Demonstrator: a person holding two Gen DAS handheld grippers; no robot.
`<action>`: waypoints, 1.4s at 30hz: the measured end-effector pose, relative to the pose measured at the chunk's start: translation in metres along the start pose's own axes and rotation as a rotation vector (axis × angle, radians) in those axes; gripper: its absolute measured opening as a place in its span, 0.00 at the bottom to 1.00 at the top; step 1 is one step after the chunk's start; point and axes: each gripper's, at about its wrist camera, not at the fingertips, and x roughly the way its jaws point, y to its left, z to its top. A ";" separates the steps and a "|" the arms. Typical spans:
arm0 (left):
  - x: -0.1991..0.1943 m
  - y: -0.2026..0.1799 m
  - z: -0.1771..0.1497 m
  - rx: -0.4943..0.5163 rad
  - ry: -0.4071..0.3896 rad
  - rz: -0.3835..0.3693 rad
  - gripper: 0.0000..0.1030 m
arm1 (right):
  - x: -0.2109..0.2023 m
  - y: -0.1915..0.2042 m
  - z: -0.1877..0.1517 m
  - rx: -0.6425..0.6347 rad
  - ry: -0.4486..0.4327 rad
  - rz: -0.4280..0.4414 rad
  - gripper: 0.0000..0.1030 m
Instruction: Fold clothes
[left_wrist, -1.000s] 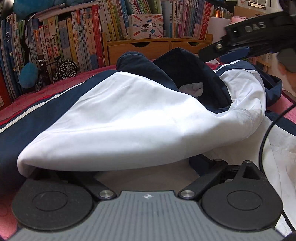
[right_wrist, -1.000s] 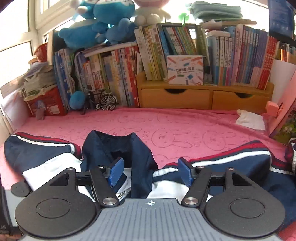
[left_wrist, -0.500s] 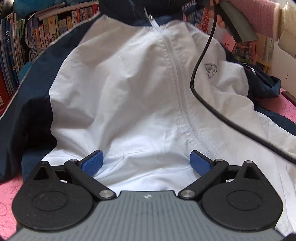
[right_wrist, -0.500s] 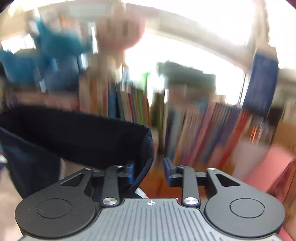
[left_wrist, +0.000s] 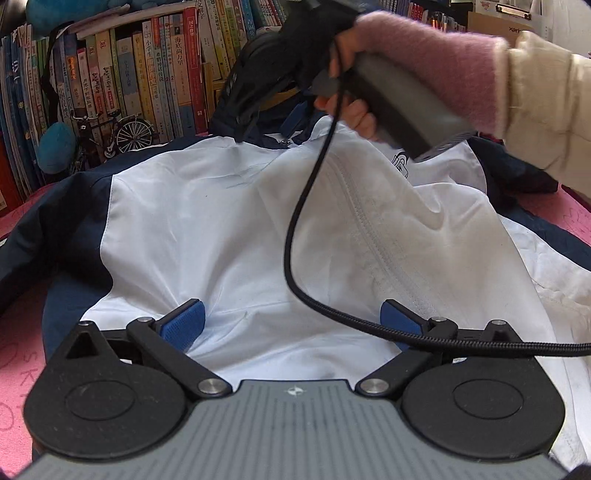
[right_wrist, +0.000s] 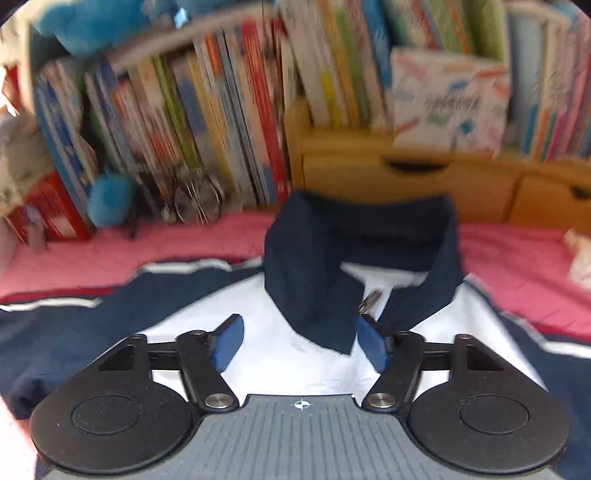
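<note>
Bedding (right_wrist: 517, 258) in pink carries the white and navy jacket (left_wrist: 229, 221), lying front up with its zipper closed. Left gripper (left_wrist: 291, 325) stands released over the white hem. Right gripper (right_wrist: 299, 343) stands open by the navy collar (right_wrist: 332, 258), grasping nothing.

books (right_wrist: 207, 122) blurred, jacket (left_wrist: 229, 229) hem perhaps hidden

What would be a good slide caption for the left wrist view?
Open left gripper over white-and-navy jacket spread on pink cloth; right gripper at the collar.
</note>
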 end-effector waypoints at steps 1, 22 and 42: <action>0.000 0.000 0.000 0.000 0.000 0.000 0.99 | 0.017 0.004 0.005 0.007 0.055 -0.007 0.11; -0.058 0.042 -0.005 -0.216 -0.090 -0.198 0.88 | -0.134 -0.050 -0.099 -0.064 -0.279 0.149 0.54; -0.152 0.256 -0.058 -0.856 -0.141 0.256 0.99 | -0.236 -0.124 -0.173 0.150 -0.477 0.028 0.68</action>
